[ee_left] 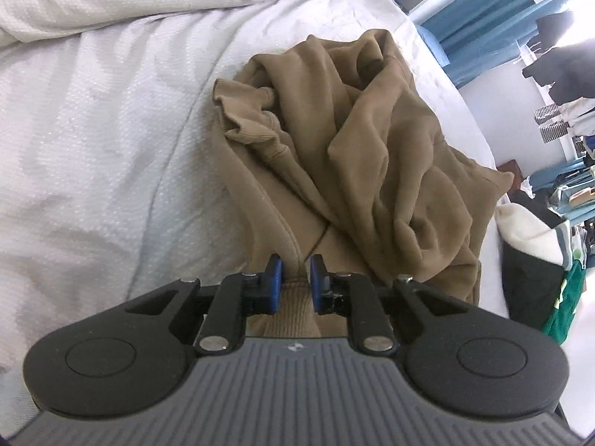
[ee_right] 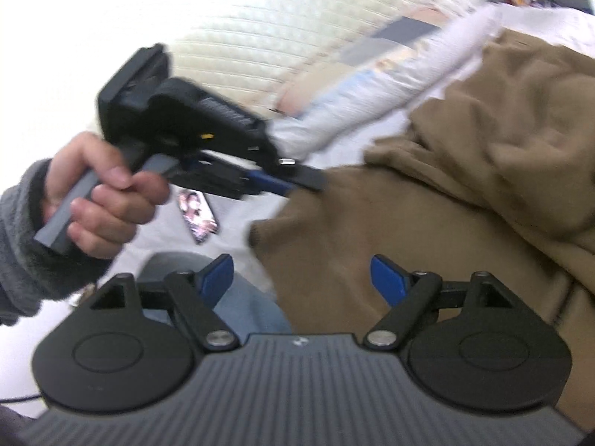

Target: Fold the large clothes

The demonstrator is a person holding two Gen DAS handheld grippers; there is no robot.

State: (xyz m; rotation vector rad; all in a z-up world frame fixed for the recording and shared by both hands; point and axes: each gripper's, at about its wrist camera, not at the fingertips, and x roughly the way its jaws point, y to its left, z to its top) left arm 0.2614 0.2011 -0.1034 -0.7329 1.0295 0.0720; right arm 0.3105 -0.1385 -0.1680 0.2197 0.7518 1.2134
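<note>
Left wrist view: a white textured bedspread (ee_left: 111, 141) covers the bed, a crumpled tan sweatshirt (ee_left: 372, 141) heaped toward its right edge, blue curtains (ee_left: 494, 11) beyond. The left tool (ee_left: 296, 278) pinches the garment's ribbed hem. The right tool (ee_right: 305, 278) hangs wide open, gripping nothing, over tan fabric.

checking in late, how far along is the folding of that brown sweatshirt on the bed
Nothing looks folded: the brown sweatshirt lies crumpled on the white bedspread. In hand: the left tool is shut on its ribbed hem. The right tool is open, holding nothing. Left: spreading it flat and every fold.
</note>
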